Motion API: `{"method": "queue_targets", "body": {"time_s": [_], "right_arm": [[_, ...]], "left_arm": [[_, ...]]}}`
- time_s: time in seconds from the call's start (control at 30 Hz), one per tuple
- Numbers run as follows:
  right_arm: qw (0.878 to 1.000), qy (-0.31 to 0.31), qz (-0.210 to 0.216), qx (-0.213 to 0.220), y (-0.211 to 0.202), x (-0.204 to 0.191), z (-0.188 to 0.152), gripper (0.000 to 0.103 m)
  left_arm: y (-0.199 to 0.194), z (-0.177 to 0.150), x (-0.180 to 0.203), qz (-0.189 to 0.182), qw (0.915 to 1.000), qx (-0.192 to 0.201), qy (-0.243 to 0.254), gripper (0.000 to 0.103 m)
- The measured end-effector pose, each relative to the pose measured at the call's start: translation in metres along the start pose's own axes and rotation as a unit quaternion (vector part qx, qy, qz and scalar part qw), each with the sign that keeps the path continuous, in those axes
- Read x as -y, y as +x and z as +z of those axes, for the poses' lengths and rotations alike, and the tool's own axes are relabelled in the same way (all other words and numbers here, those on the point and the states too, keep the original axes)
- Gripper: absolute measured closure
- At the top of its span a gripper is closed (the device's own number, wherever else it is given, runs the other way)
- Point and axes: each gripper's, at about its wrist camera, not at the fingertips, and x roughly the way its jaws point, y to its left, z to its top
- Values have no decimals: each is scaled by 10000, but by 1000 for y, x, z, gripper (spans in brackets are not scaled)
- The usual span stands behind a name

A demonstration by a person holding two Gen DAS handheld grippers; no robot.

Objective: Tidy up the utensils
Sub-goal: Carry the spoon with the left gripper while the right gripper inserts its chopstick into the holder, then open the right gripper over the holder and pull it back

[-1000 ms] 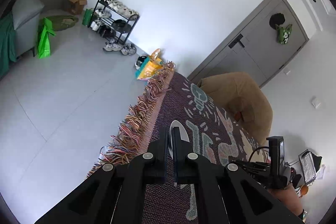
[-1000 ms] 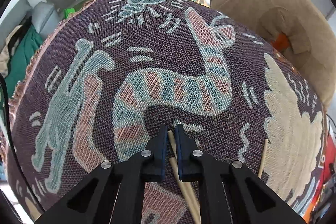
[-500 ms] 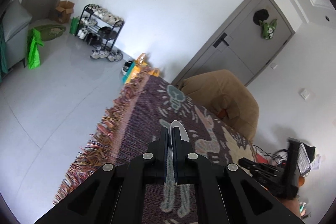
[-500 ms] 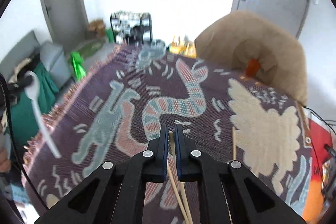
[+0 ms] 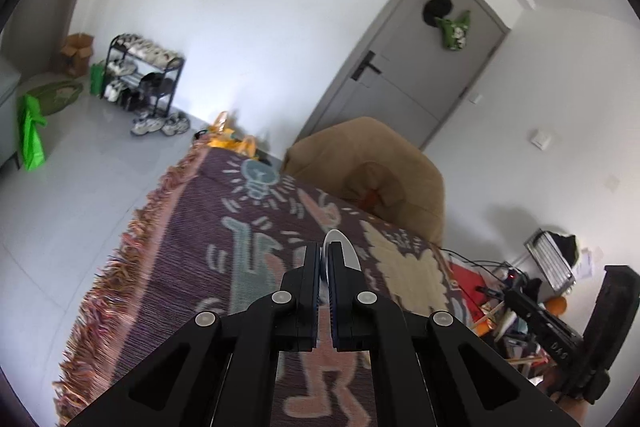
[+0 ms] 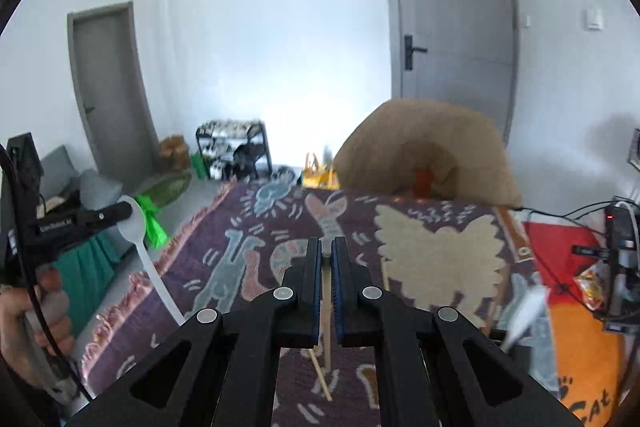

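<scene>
The room was plain and white-walled, with a grey door [image 6: 452, 27], a shoe rack [image 6: 232, 153] on the pale floor and a brown beanbag [image 6: 428, 151] pressed against the far edge of the tabletop, which was covered by a purple woven blanket [image 6: 256, 259] with fringed sides. Both tools were held up off the cloth. The left tongs [image 5: 325, 259] were clamped on a white plastic spoon [image 5: 340, 247], whose handle hung down toward the fringe in the right camera's view. The right tongs [image 6: 327, 259] were pinched on a pair of wooden chopsticks [image 6: 326, 311]. Another thin stick [image 6: 385, 273] lay on the cloth nearby. I judged this the carrying step, both pieces lifted but not yet sorted. No holder was in plain sight, so the next move called for finding one and lowering each piece squarely.
</scene>
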Motion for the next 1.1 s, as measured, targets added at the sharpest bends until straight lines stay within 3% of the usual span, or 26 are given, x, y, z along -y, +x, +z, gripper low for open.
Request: {"method": "queue_targets", "body": {"time_s": [0.47, 0.87, 1.1], "right_arm": [[9955, 282, -317, 846, -93, 51, 12, 97], [9908, 340, -570, 1176, -126, 87, 18, 97], [9918, 488, -585, 1021, -112, 105, 6, 97]], "left_arm": [[-31, 0, 98, -391, 9960, 443, 676, 100], [-17, -5, 169, -669, 9900, 525, 1128, 100], [5, -17, 204, -775, 9848, 482, 1480, 100]]}}
